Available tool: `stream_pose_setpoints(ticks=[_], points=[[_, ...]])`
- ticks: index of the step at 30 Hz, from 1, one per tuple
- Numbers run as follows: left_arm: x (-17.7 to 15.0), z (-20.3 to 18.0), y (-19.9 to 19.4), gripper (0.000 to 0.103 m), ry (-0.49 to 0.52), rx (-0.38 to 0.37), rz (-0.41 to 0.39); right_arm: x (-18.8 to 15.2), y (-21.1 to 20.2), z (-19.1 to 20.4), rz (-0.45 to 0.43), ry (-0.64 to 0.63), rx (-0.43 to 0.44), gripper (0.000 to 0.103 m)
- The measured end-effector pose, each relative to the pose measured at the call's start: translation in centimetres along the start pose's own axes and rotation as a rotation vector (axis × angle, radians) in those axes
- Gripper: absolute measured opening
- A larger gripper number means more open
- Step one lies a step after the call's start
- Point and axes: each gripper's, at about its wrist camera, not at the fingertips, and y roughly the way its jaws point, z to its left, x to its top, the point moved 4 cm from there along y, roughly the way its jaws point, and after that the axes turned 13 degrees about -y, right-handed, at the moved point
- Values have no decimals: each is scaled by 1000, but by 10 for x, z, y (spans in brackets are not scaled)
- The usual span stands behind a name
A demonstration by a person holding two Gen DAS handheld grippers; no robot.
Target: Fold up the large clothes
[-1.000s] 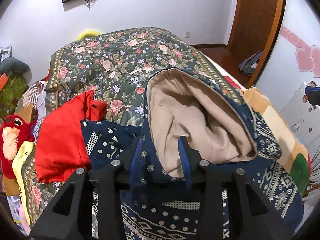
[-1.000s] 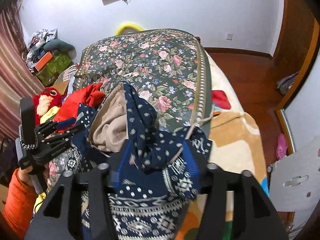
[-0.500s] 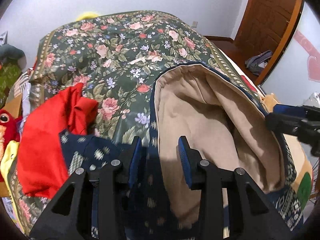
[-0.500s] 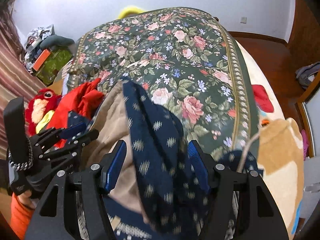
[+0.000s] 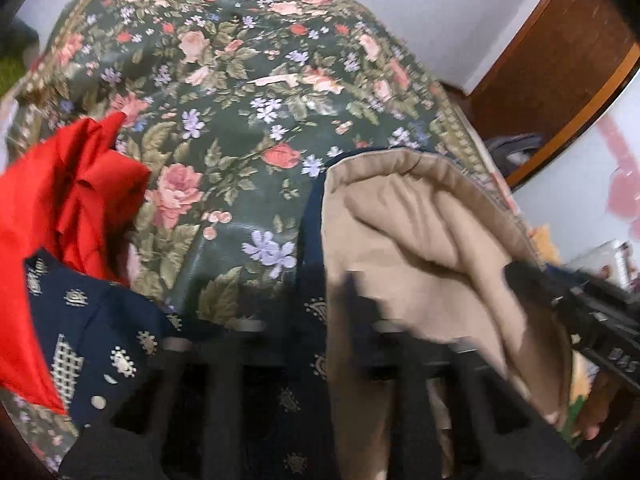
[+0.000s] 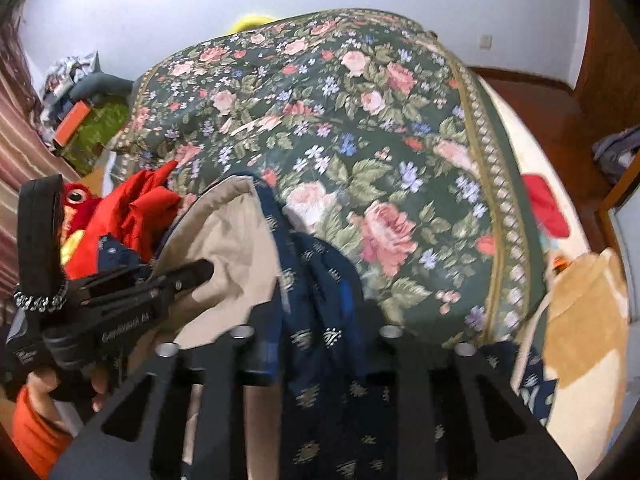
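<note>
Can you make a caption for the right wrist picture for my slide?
Right gripper and left gripper lift a navy patterned garment with tan lining over the floral bedspread.

My left gripper (image 5: 316,312) sits low centre in its own view, blurred, jaws apart with cloth draped between them. My right gripper (image 6: 316,320) sits low centre likewise, cloth hiding its jaw gap. My left hand (image 6: 100,384), orange-sleeved, shows lower left there.

I saw the navy patterned garment (image 5: 120,344) bunched on the floral bedspread, its beige lining (image 5: 420,248) turned outward in an open, hood-like fold, with navy cloth (image 6: 320,280) draped beside it.
</note>
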Motion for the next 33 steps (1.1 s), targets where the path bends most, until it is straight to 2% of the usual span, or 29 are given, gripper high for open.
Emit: stream_pose_setpoints(ticks=[1,2,5,10,15,19,25,33], points=[[0,1,-4,7,-6,-16,-2,-1,-1,1,0,1,8,11],[-1,0,-9,6,-5,-30,-12,-2,-5,2,-5,-10,8,10],[-3,-6,-32,5,44,-44,-46,-4,-19,8,-27,-42,1,8],[-14,-25,-87,5,132,-98,-99,-10,-63,19,-80,-68,46,6],[-40,-48,-140,5,222,-143,-140,-30,-109,39,-106,-97,102,6],[-71,-56,-167,5,272,-150,-156,-52,-126,54,-97,-123,101,6],[-118,-51,-173,5,340,-103,-136,-85,-139,67,-68,-138,101,6],[-177,-19,-159,5,320,-54,-53,-126,-132,69,-14,-115,113,6]])
